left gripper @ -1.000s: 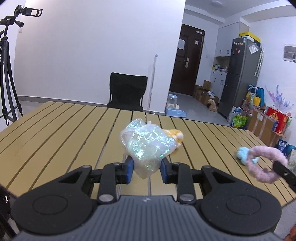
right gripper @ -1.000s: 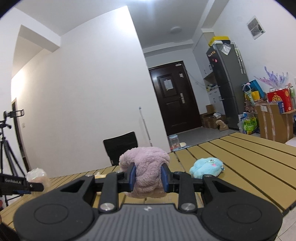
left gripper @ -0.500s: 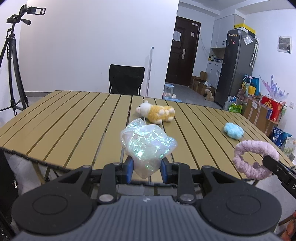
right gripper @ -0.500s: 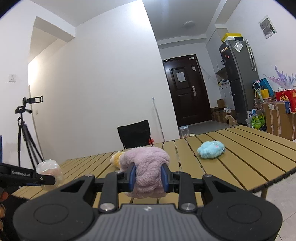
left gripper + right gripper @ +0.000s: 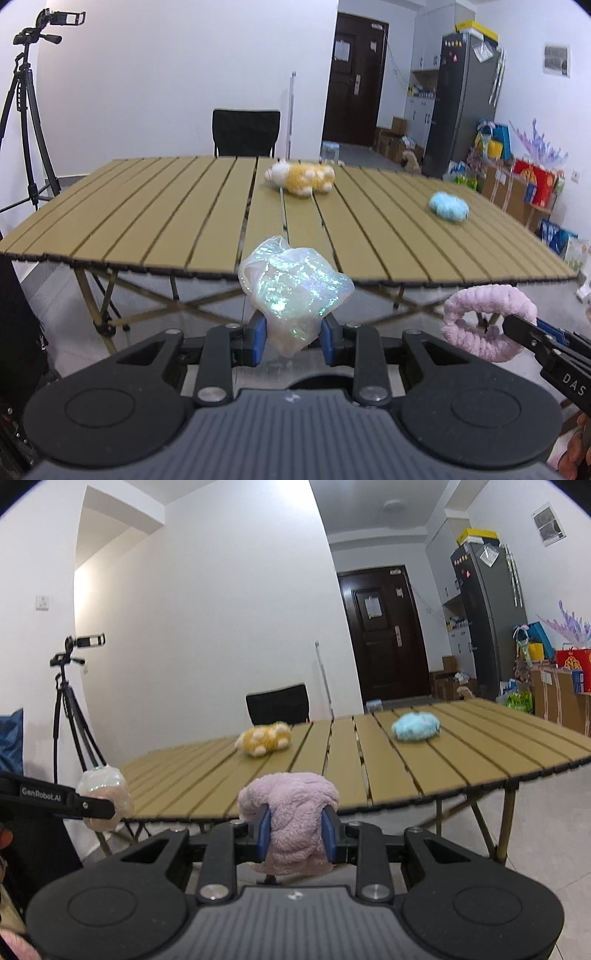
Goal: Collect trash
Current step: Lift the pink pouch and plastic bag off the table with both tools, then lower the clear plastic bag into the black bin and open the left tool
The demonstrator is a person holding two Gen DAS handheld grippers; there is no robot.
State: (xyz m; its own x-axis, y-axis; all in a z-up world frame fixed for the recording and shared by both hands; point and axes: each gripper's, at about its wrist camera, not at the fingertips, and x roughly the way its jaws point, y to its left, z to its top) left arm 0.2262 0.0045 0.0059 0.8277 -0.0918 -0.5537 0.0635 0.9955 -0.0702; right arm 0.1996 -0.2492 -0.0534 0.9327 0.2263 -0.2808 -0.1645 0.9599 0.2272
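My left gripper (image 5: 291, 338) is shut on a crumpled iridescent plastic wrapper (image 5: 293, 290), held in the air in front of the near edge of the slatted wooden table (image 5: 184, 221). My right gripper (image 5: 297, 832) is shut on a fluffy pink ring-shaped plush (image 5: 293, 825), also off the table's near edge. In the left wrist view the pink plush (image 5: 487, 323) shows at lower right. In the right wrist view the wrapper (image 5: 103, 797) shows at far left.
A yellow plush animal (image 5: 301, 177) and a blue plush (image 5: 448, 206) lie on the table. A black chair (image 5: 245, 133) stands behind it, a tripod (image 5: 26, 110) at left. A fridge (image 5: 463, 99), boxes and bags fill the right side. The table's folding legs (image 5: 110, 310) are below.
Both grippers have drawn back from over the table to beyond its near edge, still holding the wrapper and the pink plush. The table's legs and the floor have come into view.
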